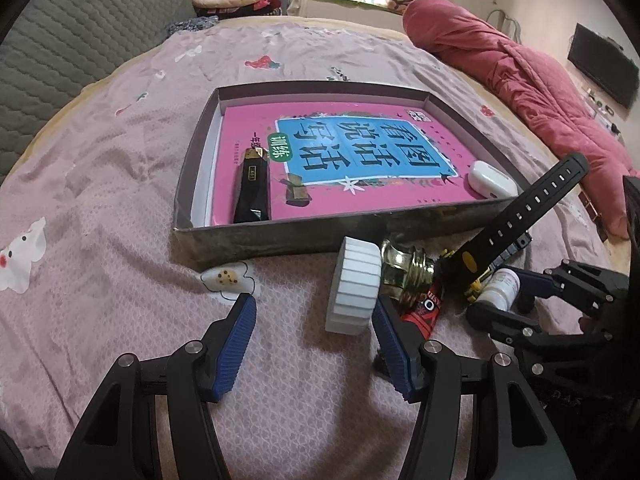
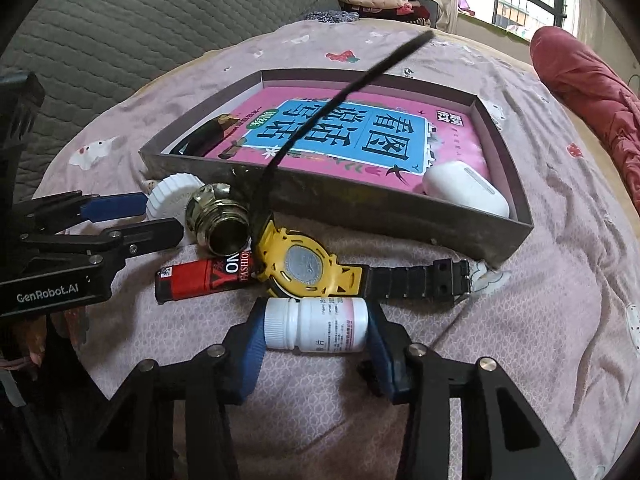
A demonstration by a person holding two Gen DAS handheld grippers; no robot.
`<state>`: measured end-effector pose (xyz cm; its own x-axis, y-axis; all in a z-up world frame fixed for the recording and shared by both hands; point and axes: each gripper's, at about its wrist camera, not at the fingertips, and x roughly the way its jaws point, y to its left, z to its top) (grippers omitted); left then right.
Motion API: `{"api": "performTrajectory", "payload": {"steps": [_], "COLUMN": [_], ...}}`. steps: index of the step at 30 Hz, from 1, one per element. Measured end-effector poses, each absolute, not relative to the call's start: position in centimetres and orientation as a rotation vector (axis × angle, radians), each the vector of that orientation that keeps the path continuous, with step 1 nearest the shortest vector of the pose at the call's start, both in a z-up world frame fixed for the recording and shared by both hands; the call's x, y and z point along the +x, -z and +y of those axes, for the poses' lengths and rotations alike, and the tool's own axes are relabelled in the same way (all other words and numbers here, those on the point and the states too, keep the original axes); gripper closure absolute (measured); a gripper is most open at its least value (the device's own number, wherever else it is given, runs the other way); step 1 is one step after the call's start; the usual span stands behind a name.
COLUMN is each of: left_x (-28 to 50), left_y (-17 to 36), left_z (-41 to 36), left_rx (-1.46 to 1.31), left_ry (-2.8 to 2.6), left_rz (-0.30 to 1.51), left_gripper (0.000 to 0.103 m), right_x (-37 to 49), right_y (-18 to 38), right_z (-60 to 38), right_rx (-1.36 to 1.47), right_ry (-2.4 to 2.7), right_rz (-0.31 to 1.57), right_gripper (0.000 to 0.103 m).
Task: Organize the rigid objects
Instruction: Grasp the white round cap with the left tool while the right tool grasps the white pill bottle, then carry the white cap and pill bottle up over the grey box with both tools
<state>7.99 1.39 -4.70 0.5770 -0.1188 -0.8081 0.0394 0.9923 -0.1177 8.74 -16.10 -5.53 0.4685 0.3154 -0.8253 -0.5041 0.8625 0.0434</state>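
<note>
On the pink bedspread (image 1: 120,200), right gripper (image 2: 316,330) brackets the pill bottle (image 2: 316,330), seemingly touching (left gripper (image 1: 314,340) open, empty); next: lift into tray (image 2: 360,204).

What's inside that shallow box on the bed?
The shallow box holds a pink book; lying on that, a black-and-gold faceted case and a white earbud case. Anything beneath the book is hidden.
</note>
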Motion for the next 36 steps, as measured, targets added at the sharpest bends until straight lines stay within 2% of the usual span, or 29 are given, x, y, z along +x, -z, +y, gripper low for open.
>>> {"api": "performTrajectory", "payload": {"steps": [10, 12, 17, 21, 27, 36], "left_x": [8.4, 8.4, 8.4, 8.3, 7.9, 7.5], "left_y": [5.3, 5.4, 5.4, 5.1, 4.5, 3.6], "left_z": [1.3, 1.4, 1.6, 2.0, 2.0, 2.1], "left_rx": [-0.085, -0.098, -0.115, -0.146, -0.148, -0.145], "left_ry": [0.116, 0.133, 0.142, 0.152, 0.159, 0.161], "left_rz": [0.935, 0.934, 0.940, 0.928, 0.901, 0.865], "left_gripper": [0.044, 0.055, 0.072, 0.079, 0.086, 0.086], "right_x": [9.0, 9.1, 9.4, 9.7, 9.8, 9.7], "right_y": [4.8, 4.7, 4.2, 4.1, 3.6, 2.7], "right_z": [-16.4, -16.7, -17.5, -18.1, -18.5, -19.1], "right_rx": [-0.156, -0.142, -0.085, -0.052, -0.030, -0.001], "right_ry": [-0.536, -0.534, -0.525, -0.512, -0.504, -0.492], "right_rz": [0.940, 0.939, 0.923, 0.921, 0.894, 0.842], "right_gripper": [0.057, 0.057, 0.057, 0.057, 0.057, 0.057]}}
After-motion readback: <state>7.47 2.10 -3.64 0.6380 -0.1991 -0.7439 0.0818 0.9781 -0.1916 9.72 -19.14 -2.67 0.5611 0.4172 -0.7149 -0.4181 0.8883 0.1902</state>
